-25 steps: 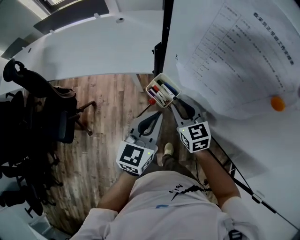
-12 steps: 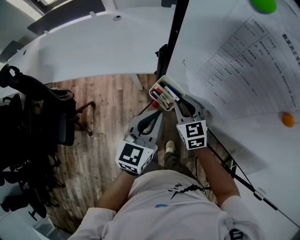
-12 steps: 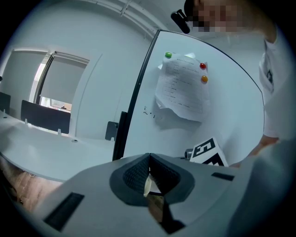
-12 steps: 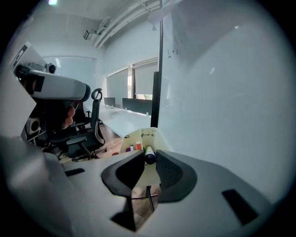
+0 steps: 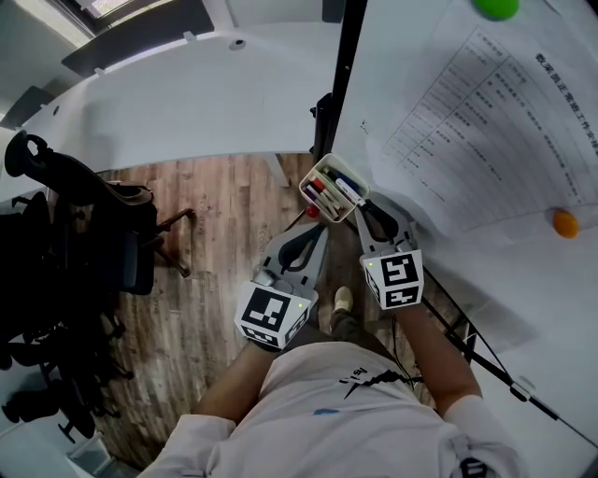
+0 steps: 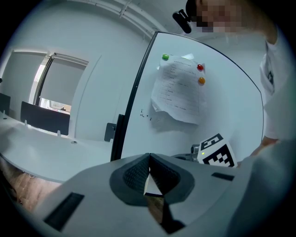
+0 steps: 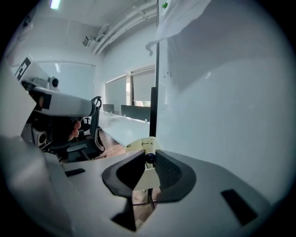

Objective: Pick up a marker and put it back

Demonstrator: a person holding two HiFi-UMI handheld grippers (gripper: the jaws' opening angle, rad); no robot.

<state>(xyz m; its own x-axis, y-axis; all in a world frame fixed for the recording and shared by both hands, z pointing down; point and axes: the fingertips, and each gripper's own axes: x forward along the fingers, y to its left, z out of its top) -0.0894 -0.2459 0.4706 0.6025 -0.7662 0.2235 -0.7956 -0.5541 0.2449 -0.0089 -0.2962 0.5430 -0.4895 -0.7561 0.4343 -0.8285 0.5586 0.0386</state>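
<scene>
A cream marker holder (image 5: 319,172) hangs at the whiteboard's lower left corner with several markers (image 5: 329,191) in it. My right gripper (image 5: 359,202) reaches its right side. In the right gripper view the jaws are closed on the dark round end of a marker (image 7: 150,158), right in front of the holder (image 7: 141,144). My left gripper (image 5: 320,230) hangs just below the holder, apart from it. Its jaws meet at the tips with nothing between them, as the left gripper view (image 6: 149,159) shows.
The whiteboard (image 5: 505,280) fills the right, with a printed sheet (image 5: 476,103) held by a green magnet (image 5: 493,7) and an orange magnet (image 5: 563,222). A black office chair (image 5: 84,233) stands on the wood floor (image 5: 215,243) at left. A white desk (image 5: 187,93) lies beyond.
Both grippers keep their places by the holder, the right one staying at its right side. Only the head view has shifted slightly.
</scene>
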